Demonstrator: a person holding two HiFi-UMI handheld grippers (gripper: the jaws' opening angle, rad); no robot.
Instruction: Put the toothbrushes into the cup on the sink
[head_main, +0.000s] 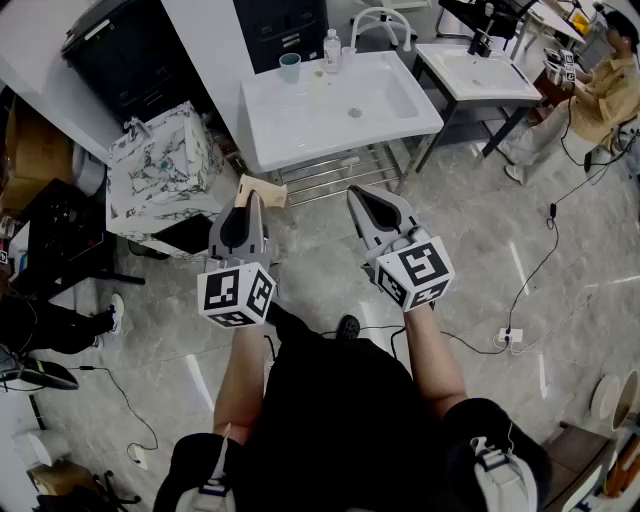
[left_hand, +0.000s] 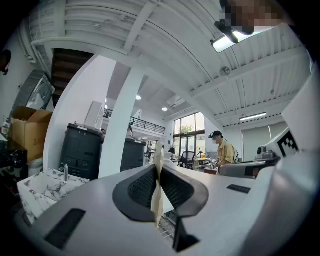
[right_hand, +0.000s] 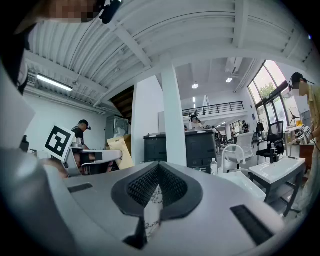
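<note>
Currently both grippers are held level in mid-frame of the head view, over the floor, short of the sink.

Left gripper: jaws pressed together on a thin cream packet, probably a wrapped toothbrush, contents not visible. It stands on edge between the pads. Its free end pokes out past the tips, toward the sink.

Right gripper: jaws closed on a thin white strip with dark print, also on edge. Likely the second wrapped brush, not confirmed.

Cup: teal, upright, at the sink's back left corner in the upper centre of the frame, just beside a clear bottle.

Key relation: the cup lies straight ahead of and well apart from both grippers. It sits slightly closer to the left gripper's line. Judgement: the packet's long axis runs forward, so it needs tipping end-down over the cup.
</note>
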